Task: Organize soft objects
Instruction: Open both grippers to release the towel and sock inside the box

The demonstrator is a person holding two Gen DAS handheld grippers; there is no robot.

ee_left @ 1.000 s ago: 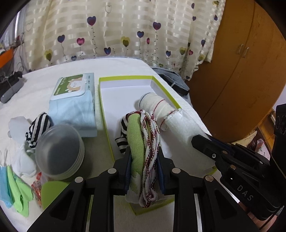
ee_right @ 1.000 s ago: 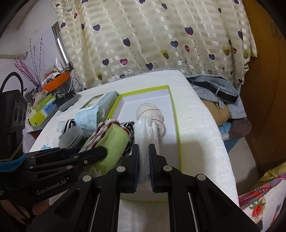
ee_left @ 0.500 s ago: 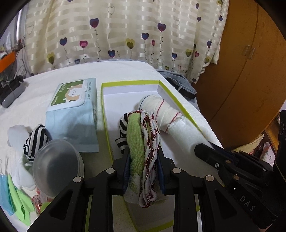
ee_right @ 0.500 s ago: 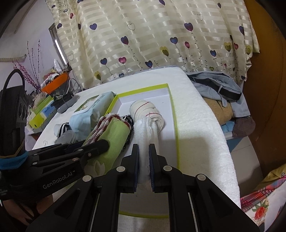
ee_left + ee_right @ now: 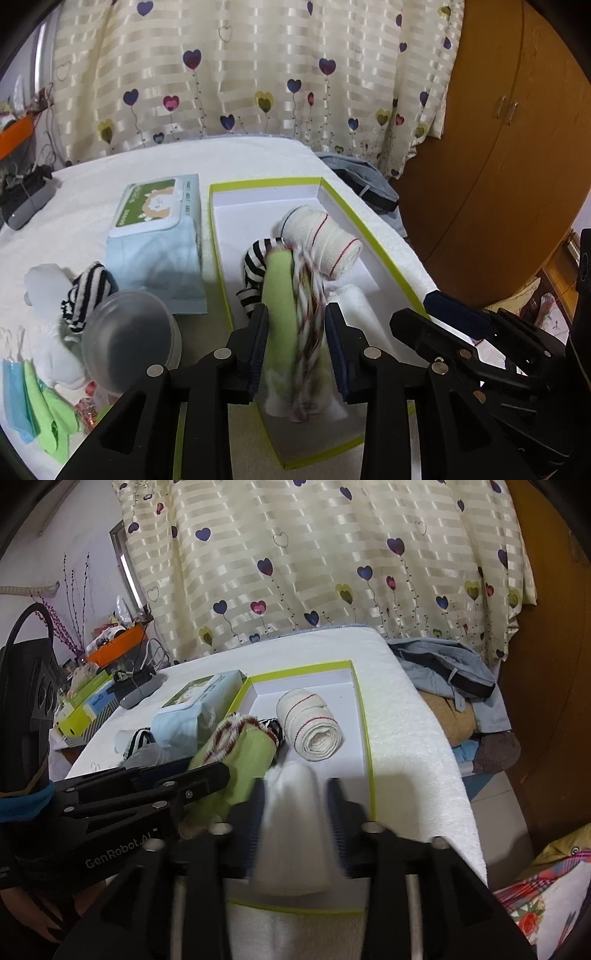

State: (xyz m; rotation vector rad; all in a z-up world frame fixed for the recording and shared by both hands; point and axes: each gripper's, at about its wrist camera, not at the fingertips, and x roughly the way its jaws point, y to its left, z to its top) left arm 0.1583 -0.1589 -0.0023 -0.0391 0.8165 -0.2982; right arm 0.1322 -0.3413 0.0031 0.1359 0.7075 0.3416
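A white box with a lime-green rim (image 5: 373,243) (image 5: 364,716) lies on the white table. A rolled cream towel with red stripes (image 5: 325,240) (image 5: 310,723) and a black-and-white striped sock (image 5: 255,266) are inside it. My left gripper (image 5: 297,332) hovers over the box's near end. Its jaws are opening around a blurred green cloth with red-and-white fringe (image 5: 284,295). Beside it, my right gripper (image 5: 295,805) is opening too. A blurred white cloth (image 5: 295,812) stands loose between its pads, with a gap on each side.
Left of the box are a blue wet-wipes pack (image 5: 155,236), a clear plastic bowl (image 5: 129,339), a striped sock on white socks (image 5: 85,291) and blue and green face masks (image 5: 33,398). Clothes (image 5: 450,672) are piled off the table's right edge, by a wooden wardrobe (image 5: 498,147).
The right jaws have sprung wide apart off the white cloth they pinched. The left jaws have widened around the green cloth, which now blurs. Neither hand has shifted much.
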